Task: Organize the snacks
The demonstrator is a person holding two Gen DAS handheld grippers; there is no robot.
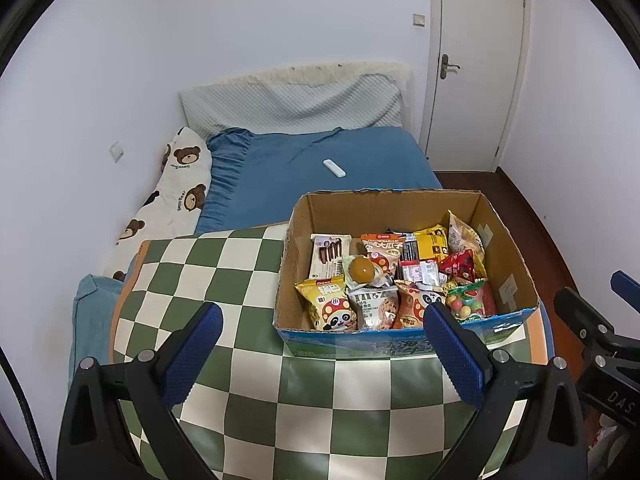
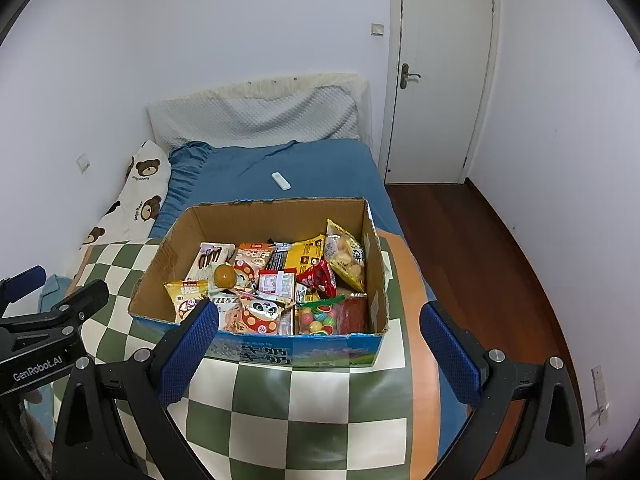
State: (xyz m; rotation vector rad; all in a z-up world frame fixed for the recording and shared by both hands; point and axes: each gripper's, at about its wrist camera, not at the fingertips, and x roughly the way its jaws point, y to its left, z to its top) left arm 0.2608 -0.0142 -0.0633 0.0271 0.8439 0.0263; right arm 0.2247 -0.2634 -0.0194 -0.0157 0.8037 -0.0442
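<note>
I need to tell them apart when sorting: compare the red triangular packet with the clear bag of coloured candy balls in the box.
The red triangular packet is opaque and hides its contents; the clear candy bag shows multicoloured balls inside. The packet is pyramid-shaped and props up on other snacks; the bag lies flatter. The packet sits mid-box; the bag rests against the front wall of the cardboard box. Both sit on the box's right side, untouched by either gripper.

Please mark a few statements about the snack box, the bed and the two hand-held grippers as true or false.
1. The cardboard box holds snack packets. True.
2. The left hand-held gripper is shut on a packet. False: it is open and holds nothing.
3. A white remote lies on the blue sheet. True.
4. The door stands open. False: it is closed.
5. The right hand-held gripper is open. True.
</note>
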